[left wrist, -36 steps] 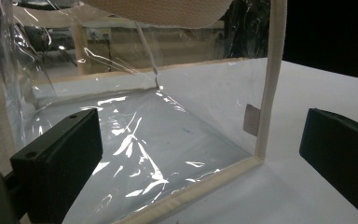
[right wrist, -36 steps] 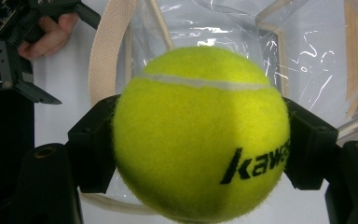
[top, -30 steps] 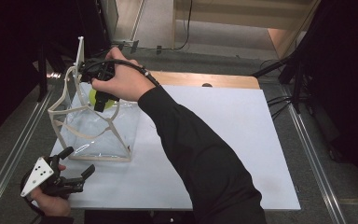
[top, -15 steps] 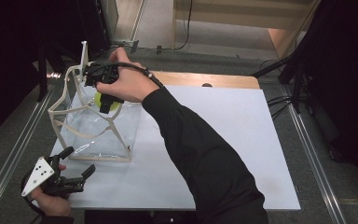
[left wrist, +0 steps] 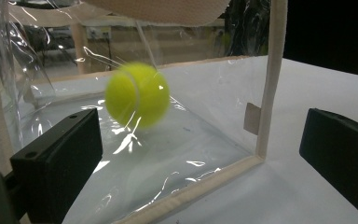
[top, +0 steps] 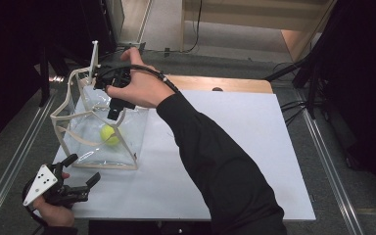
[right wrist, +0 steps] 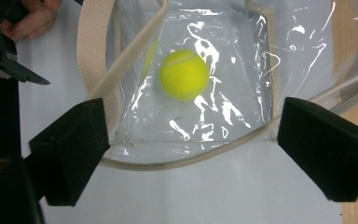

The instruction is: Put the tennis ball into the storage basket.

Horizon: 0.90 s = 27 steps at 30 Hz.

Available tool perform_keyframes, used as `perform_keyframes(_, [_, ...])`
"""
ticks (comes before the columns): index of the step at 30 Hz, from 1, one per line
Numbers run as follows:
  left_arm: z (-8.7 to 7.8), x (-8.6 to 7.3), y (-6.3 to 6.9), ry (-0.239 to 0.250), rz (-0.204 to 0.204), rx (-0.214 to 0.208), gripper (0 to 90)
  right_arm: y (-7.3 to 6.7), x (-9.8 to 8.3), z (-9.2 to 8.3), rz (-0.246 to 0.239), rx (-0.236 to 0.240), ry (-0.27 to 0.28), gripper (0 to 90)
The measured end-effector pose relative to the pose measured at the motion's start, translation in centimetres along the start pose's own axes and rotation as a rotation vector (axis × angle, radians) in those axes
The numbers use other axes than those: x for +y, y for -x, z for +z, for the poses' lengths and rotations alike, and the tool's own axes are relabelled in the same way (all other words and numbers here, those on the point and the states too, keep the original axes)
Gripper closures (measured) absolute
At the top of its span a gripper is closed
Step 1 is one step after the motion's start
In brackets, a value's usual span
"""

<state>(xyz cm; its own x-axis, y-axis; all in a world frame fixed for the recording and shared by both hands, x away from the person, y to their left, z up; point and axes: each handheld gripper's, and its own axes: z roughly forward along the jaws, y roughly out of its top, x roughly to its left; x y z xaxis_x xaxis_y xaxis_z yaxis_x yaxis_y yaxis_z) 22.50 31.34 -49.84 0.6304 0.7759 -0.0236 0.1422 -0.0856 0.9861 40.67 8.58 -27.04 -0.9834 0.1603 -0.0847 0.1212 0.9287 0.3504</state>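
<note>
Releasing the tennis ball [top: 109,134] into the clear tote bag [top: 90,147] is the step in hand, and it looks nearly complete. The right gripper [top: 115,108] hangs over the bag's open mouth; its jaws have just been opening and stand spread with nothing between them. The ball sits inside the bag, low toward its floor, blurred in the left gripper view and so probably not settled. The left gripper [top: 81,183] rests near the bag's front corner on the white table [top: 235,147], jaws spread, holding nothing. Withdraw the right gripper straight up, clear of the webbing handles [right wrist: 93,51], so the bag stays upright.
</note>
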Motion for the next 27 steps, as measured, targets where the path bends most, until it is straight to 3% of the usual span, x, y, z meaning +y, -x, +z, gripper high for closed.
perform_keyframes(11, [0.0, 0.0, 0.0, -0.003, 0.0, 0.0, 0.0, -0.3, -1.8, -0.6, 0.043, -0.024, 0.006, 0.0])
perform_keyframes(27, [0.1, 0.0, 0.1, -0.002, -0.004, 0.0, 0.0, -0.7, -4.8, 0.2, 0.075, -0.03, 0.008, 0.0])
